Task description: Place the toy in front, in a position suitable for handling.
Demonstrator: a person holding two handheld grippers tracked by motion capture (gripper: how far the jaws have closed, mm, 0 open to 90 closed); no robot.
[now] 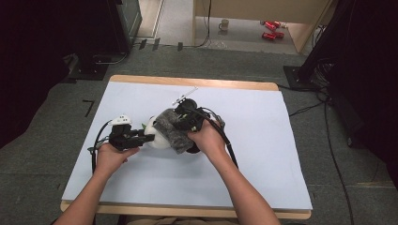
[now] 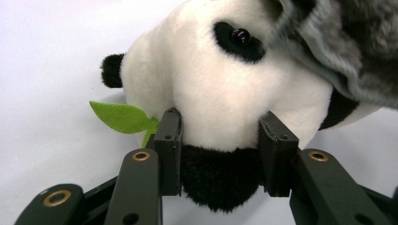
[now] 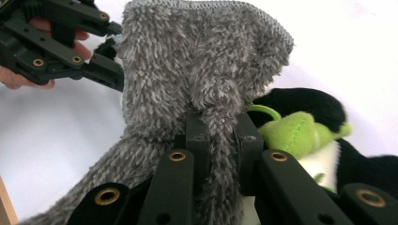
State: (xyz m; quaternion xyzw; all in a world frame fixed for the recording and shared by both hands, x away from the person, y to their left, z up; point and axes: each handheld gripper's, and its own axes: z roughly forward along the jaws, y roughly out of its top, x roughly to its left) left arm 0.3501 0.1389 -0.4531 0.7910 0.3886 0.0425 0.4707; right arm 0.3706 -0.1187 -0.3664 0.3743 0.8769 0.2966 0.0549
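So I'm guessing the job here is getting this fuzzy grey sock point(image 3: 202, 70) onto the panda plush point(image 2: 225, 93), which lies mid-frame in the high view on the white table cover point(image 1: 263, 178). My left gripper point(image 2: 220, 154) is clamped on the panda's head, just right of its green leaf point(image 2: 122, 117). My right gripper point(image 3: 218, 140) is pinching a fold of the sock. Sock's draped over the body near the head, not really on yet, so I'd say most of the pulling is left.
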